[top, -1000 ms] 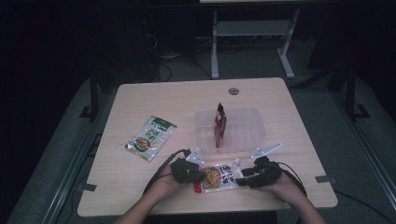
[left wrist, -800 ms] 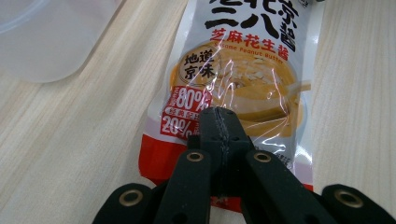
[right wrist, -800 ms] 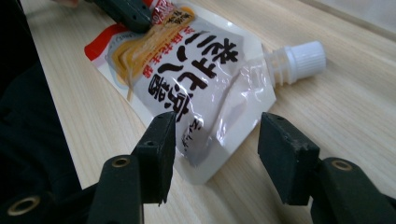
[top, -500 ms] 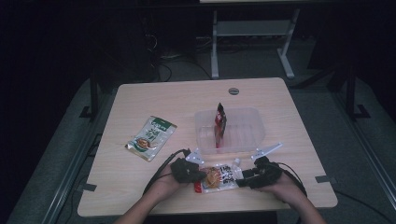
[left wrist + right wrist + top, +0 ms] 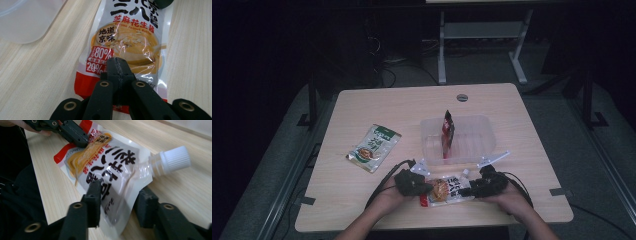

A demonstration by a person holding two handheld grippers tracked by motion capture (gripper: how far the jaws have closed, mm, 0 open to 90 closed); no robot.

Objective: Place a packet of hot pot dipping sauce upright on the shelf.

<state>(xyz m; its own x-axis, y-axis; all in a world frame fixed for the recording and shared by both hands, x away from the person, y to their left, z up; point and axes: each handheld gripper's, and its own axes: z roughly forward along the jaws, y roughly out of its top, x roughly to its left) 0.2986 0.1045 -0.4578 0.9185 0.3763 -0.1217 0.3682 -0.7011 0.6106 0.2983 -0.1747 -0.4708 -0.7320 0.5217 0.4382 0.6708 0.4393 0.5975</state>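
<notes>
High view: sauce pouch (image 5: 447, 190) lies on the tabletop (image 5: 362, 110), lower centre of the frame.
Left hand-held gripper (image 5: 117, 71): clamped shut on the pouch's red bottom edge.
Right hand-held gripper (image 5: 117, 202): jaws straddle the spout end, just been closing, pads not yet pressing.

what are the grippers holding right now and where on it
The left gripper is shut on the bottom edge of the sauce pouch. The right gripper straddles its spout end, its jaws having just been closing; a firm pinch can't be confirmed yet.

Dim lab or test room, lone wooden table (image 5: 377, 105) on grey carpet, white desk frame (image 5: 482, 35) at 12 o'clock, trailing floor cables (image 5: 387, 75)
</notes>
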